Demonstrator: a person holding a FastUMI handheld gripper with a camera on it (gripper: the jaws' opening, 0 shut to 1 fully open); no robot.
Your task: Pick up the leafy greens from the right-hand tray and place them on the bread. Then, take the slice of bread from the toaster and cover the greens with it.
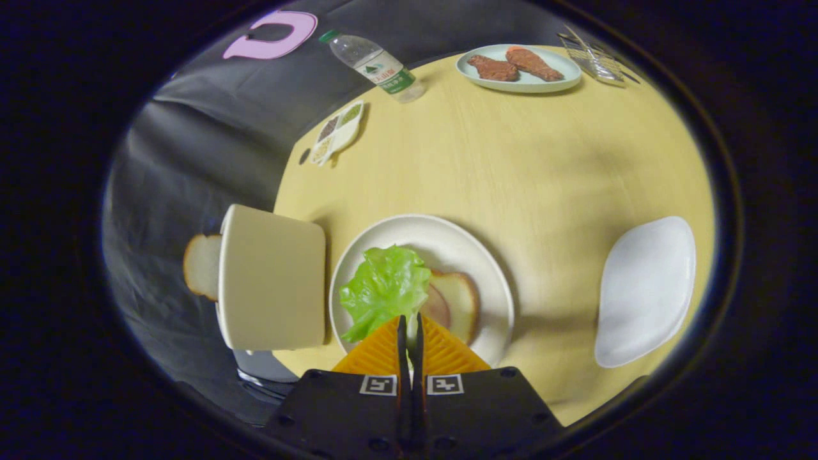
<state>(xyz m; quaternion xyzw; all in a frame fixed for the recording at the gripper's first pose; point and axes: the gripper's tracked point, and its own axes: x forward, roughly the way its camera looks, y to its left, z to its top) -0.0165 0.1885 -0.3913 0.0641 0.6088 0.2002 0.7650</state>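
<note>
My gripper [410, 317] is shut on the edge of a light green lettuce leaf [383, 289], which hangs just ahead of the fingertips over a round cream plate [476, 252]. On that plate lies a slice of bread [459, 301] with a pinkish round of ham [436, 308] on it; the leaf covers their left part. Left of the plate stands a cream toaster [271, 278], and a slice of bread [202, 265] sticks out of its far side. To the right lies a white tray [645, 291] with nothing in it.
At the back of the yellow table [543, 172] sits a pale green plate [519, 68] with two brown fried pieces. A water bottle [374, 64] lies near the table's back left edge, beside a small sectioned dish [337, 132]. A clear packet [594, 59] lies at the back right.
</note>
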